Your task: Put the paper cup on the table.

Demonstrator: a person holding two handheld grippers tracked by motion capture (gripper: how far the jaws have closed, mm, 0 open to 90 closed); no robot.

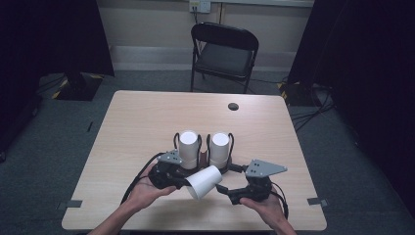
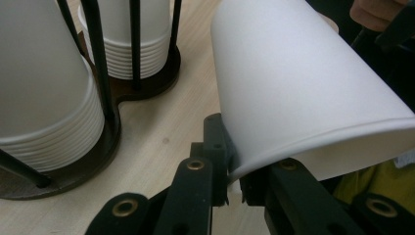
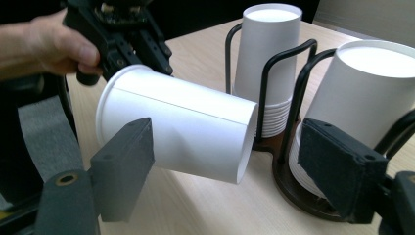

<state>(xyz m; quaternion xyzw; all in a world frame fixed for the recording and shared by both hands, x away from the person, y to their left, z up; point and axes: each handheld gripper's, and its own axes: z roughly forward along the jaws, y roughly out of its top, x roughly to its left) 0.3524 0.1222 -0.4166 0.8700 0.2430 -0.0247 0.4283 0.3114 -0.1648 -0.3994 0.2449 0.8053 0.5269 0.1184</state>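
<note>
Cups are the business at this table (image 1: 147, 112): two upside-down stacks (image 1: 188, 147) stand side by side in a black wire holder (image 1: 204, 157), and one loose cup (image 1: 204, 181) is held on its side just in front of them, above the near part of the table. From the high view the left gripper (image 1: 177, 182) has the cup at its wide end, while the right gripper (image 1: 224, 190) sits just to the cup's other side, aimed at it.

Looking along the left gripper (image 2: 234, 183), its jaws stand nearly together, nipping the cup's (image 2: 298, 93) rim wall between them. The stacks (image 2: 44, 98) in their holder (image 2: 93, 161) are just beside it.

Looking along the right gripper (image 3: 235, 169), its jaws stand wide apart with the cup's (image 3: 181, 132) closed narrow end lying between them. Neither pad (image 3: 125, 161) looks to be pressing on it, so I take this gripper as not yet holding. The left gripper (image 3: 142, 46) is seen at the far rim.

My reading is that a single cup is being handed from the left gripper to the right. The next move calls for the right jaws to close gently on the cup's body, lightly enough not to crush the paper, and only then for the left jaws to let go of the rim.
</note>
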